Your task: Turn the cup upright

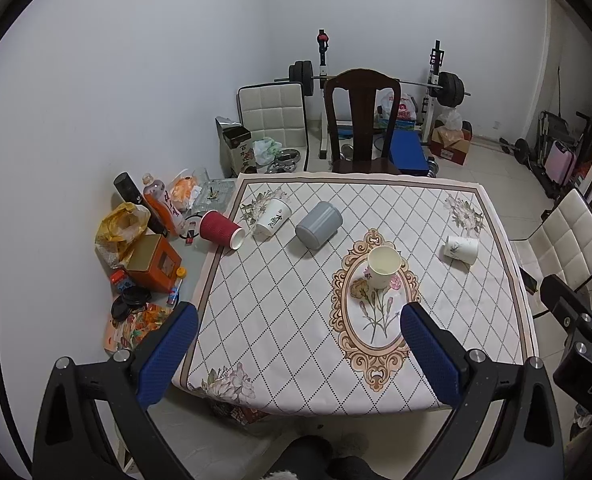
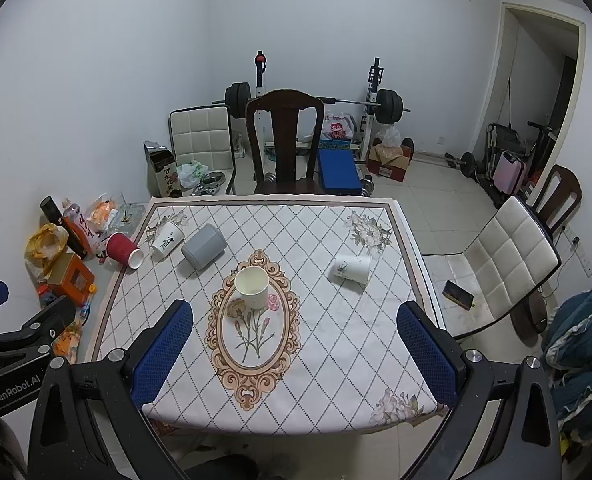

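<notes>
On the table's patterned cloth [image 2: 336,344], a cream cup [image 2: 251,287] stands upright; behind, a barbell rack [image 2: 372,96]. "GenRobot.AI" marks the left gripper [image 1: 299,332]; both grippers' jaws, right gripper [image 2: 295,330] included, are spread.

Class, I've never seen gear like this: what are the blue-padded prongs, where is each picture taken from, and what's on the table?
A person holds two hand grippers, each carrying a camera looking along its jaws. The left gripper and the right gripper are both open, holding nothing. On the table one cream cup stands upright. Four lie tipped over: a red cup, a white cup, a grey cup and another white cup on the right.
</notes>
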`<state>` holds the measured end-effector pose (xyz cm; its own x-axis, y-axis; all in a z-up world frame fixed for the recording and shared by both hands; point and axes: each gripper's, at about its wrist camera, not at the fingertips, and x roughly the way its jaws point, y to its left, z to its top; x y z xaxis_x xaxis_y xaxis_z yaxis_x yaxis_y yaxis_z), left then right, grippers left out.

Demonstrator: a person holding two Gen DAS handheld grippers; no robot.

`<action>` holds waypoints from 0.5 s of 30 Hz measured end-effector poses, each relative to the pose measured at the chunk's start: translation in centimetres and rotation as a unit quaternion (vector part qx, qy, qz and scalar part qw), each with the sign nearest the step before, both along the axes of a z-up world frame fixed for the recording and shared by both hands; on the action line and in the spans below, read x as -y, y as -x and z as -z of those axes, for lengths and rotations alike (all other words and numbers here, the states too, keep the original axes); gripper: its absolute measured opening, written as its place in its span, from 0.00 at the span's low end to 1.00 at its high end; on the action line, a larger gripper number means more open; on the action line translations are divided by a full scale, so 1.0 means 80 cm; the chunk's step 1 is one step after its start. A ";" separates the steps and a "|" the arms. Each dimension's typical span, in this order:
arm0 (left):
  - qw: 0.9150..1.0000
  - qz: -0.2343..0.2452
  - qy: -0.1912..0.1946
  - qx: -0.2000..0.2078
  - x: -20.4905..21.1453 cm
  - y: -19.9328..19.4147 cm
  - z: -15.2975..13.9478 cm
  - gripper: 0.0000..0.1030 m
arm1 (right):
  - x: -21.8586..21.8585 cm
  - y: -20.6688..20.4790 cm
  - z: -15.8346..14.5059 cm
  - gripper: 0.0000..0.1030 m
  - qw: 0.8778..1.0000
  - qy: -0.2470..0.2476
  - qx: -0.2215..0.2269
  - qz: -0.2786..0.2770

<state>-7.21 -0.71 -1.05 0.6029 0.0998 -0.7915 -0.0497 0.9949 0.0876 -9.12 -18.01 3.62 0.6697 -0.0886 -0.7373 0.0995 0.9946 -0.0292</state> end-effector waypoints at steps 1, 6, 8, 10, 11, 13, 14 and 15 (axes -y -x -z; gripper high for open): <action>1.000 0.000 0.000 0.000 0.000 0.001 0.000 1.00 | 0.001 0.000 0.000 1.00 1.000 0.000 0.000 0.000; 1.000 0.001 -0.001 0.000 0.000 0.001 0.000 1.00 | 0.000 0.000 0.000 1.00 1.000 -0.001 0.000 0.000; 1.000 0.002 0.000 0.000 0.000 0.002 0.001 1.00 | 0.001 -0.001 0.000 1.00 1.000 -0.001 0.000 0.000; 1.000 0.003 0.000 0.002 -0.001 -0.003 -0.002 1.00 | 0.000 -0.003 0.001 1.00 1.000 -0.001 0.000 0.000; 1.000 0.003 0.000 0.002 -0.001 -0.003 -0.002 1.00 | 0.000 -0.003 0.001 1.00 1.000 0.000 0.000 0.000; 1.000 0.004 0.002 0.002 -0.001 -0.005 -0.004 1.00 | 0.001 -0.001 0.000 1.00 1.000 -0.001 0.000 0.000; 1.000 0.004 0.002 0.003 -0.001 -0.008 -0.005 1.00 | 0.000 -0.003 0.001 1.00 1.000 0.000 0.000 0.000; 1.000 0.004 0.002 0.003 0.000 -0.006 -0.005 1.00 | 0.000 -0.002 0.001 1.00 1.000 -0.001 0.000 0.001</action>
